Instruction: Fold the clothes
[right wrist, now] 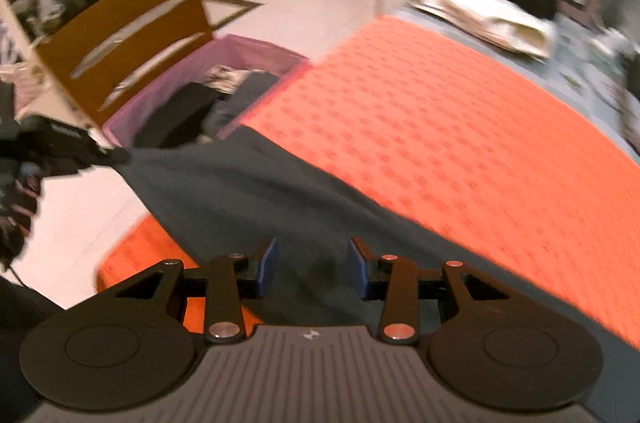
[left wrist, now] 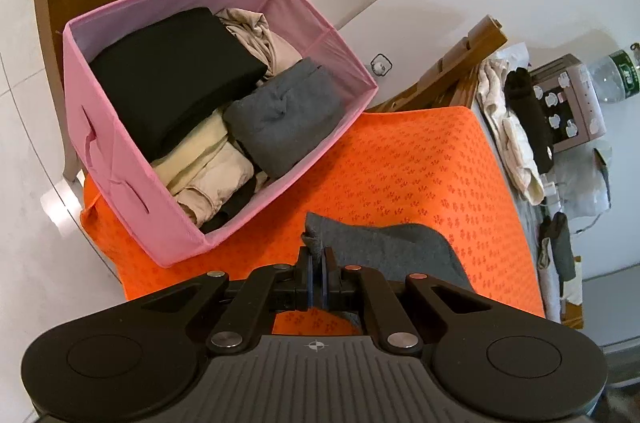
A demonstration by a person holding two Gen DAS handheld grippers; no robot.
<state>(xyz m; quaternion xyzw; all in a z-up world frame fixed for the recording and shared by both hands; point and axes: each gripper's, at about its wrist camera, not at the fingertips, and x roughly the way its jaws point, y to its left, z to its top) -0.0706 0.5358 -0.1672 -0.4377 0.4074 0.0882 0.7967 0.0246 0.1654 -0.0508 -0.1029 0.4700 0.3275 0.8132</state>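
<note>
A dark grey, soft knit garment (right wrist: 256, 191) lies partly spread over the orange patterned cloth (right wrist: 460, 143) covering the table, one corner lifted. The left tongs (left wrist: 319, 255) are clamped together on that raised corner of the garment (left wrist: 384, 251), near the table's near edge. The right tongs (right wrist: 312, 265) stand apart, their blue pads (right wrist: 267, 265) on either side of the fabric just below them, gripping nothing. Just beyond the garment sits a pink fabric storage box (left wrist: 120, 159) holding folded black, beige and grey clothes (left wrist: 280, 119). Behind the box stands a brown wooden chair (right wrist: 132, 35). A pile of cream and black clothes (right wrist: 480, 3) lies at the table's far end, blurred. The floor is pale tile (left wrist: 24, 223).
</note>
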